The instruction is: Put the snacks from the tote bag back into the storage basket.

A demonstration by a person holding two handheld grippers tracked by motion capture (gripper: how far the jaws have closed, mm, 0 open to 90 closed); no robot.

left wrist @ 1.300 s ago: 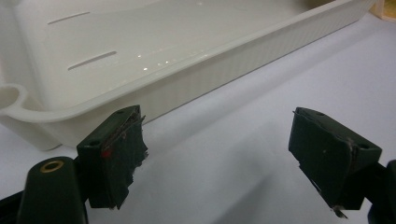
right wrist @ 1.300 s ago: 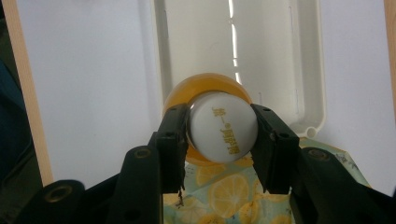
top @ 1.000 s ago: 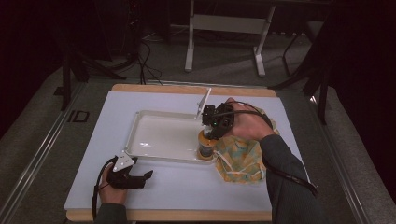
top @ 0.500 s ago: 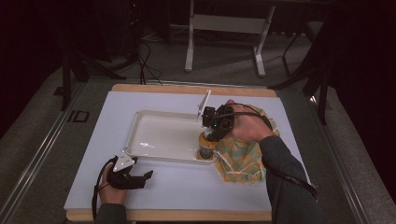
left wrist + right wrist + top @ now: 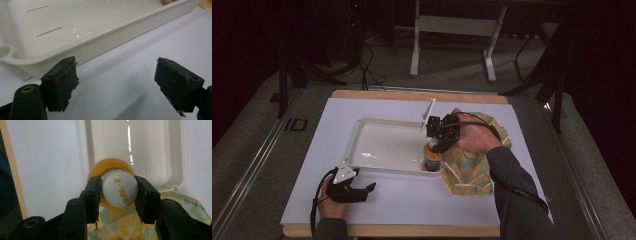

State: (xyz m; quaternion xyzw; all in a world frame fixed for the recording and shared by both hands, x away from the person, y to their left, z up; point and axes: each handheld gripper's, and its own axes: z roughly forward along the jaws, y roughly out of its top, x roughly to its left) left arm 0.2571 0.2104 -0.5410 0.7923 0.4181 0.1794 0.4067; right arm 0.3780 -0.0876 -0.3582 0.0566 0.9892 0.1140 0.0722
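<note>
At the near right corner of the white tray [image 5: 384,145], the right gripper [image 5: 439,137] points down with its jaws clamped on the white cap of an orange bottle [image 5: 119,186], which stands upright just inside that corner. Just beside the tray on its right, a lemon-print cloth [image 5: 469,170] lies bunched on the white table surface [image 5: 412,205], under the person's right hand [image 5: 474,137]. Off the tray's near left corner, the left gripper [image 5: 362,192] rests low on the table, its jaws spread wide with nothing between them, close to the tray's outer wall but not touching it.
</note>
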